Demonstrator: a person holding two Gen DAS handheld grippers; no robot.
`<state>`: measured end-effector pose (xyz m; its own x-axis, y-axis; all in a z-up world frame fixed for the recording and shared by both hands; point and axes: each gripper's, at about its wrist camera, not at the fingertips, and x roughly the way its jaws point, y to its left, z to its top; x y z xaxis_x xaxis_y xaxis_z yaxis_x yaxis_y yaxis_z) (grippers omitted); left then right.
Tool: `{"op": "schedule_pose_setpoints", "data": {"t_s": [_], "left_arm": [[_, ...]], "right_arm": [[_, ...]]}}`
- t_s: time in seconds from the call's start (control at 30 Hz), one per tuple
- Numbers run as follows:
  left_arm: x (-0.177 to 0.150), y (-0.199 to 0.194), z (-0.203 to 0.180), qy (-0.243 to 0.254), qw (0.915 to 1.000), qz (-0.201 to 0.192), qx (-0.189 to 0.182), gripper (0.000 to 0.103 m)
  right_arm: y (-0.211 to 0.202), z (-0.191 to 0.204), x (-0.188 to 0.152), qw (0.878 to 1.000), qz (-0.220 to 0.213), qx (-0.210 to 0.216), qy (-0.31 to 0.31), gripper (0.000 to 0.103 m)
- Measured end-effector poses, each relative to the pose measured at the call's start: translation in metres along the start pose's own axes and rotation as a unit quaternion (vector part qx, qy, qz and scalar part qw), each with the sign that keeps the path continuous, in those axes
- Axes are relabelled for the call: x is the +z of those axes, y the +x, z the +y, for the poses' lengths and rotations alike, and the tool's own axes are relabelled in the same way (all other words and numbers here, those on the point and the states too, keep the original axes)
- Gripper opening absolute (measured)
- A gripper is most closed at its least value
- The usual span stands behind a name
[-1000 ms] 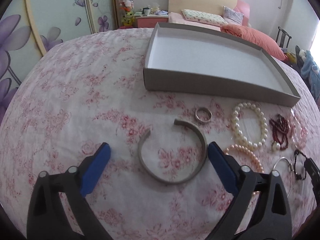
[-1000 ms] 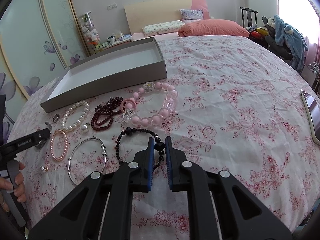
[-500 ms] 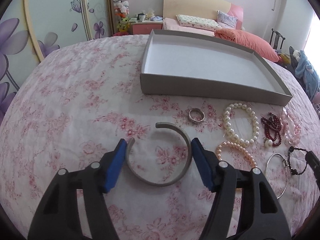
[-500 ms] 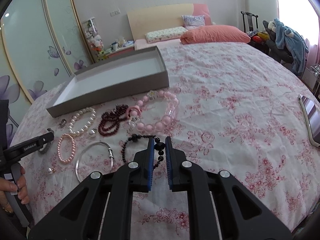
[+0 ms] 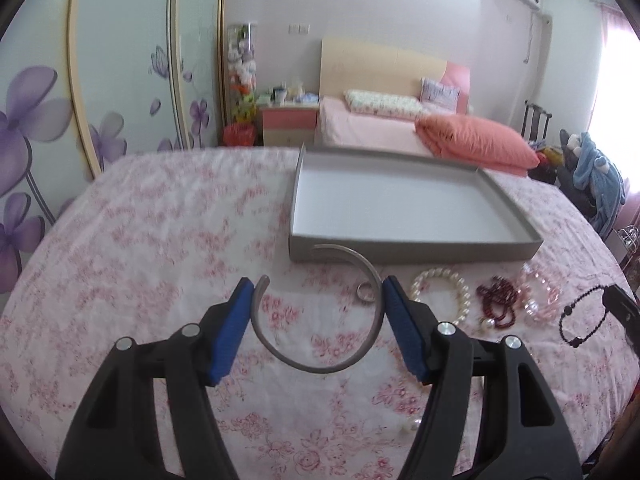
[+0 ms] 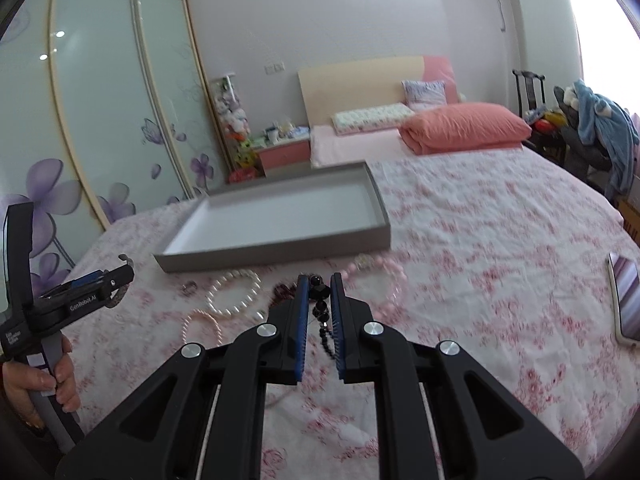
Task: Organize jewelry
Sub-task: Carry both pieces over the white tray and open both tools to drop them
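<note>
Tray point(image 5: 404, 249) lies just ahead of both grippers: left gripper point(image 5: 318, 320) clamps the open bangle point(image 5: 320, 366) across its width, right gripper point(image 6: 320, 320) pinches the black bead bracelet point(image 6: 320, 312)

Grey metal cuff bangle point(image 5: 320, 320) between blue pads point(image 5: 230, 332); beyond, a grey tray point(image 5: 400, 250) on pink-flowered white bedspread point(image 5: 140, 260).

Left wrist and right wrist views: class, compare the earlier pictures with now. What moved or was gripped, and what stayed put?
The left hand-held gripper closed on the open silver bangle and lifted it off the bedspread. The right hand-held gripper, shut on the black bead bracelet throughout, raised it too. The grey tray, white pearl bracelet and dark red beads stayed.
</note>
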<state>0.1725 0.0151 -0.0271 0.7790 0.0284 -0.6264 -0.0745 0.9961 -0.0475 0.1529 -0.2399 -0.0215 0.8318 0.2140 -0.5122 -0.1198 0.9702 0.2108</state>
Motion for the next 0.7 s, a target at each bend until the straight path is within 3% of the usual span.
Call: {"op": "schedule_pose_setpoints", "data": {"t_s": [0.3, 0.53, 0.7], "left_arm": [[0.017, -0.022, -0.017, 0.023, 0.9981, -0.057, 0.002, 0.064], [0.039, -0.016, -0.026, 0.034, 0.9956, -0.087, 0.013, 0.064], [0.055, -0.001, -0.035, 0.038, 0.9943, -0.099, 0.010, 0.064]], "right_arm": [[-0.009, 0.014, 0.028, 0.998, -0.045, 0.010, -0.029, 0.012], [-0.011, 0.028, 0.060, 0.993, -0.106, 0.002, -0.060, 0.012], [0.009, 0.032, 0.081, 0.991, -0.120, 0.005, -0.064, 0.012]]}}
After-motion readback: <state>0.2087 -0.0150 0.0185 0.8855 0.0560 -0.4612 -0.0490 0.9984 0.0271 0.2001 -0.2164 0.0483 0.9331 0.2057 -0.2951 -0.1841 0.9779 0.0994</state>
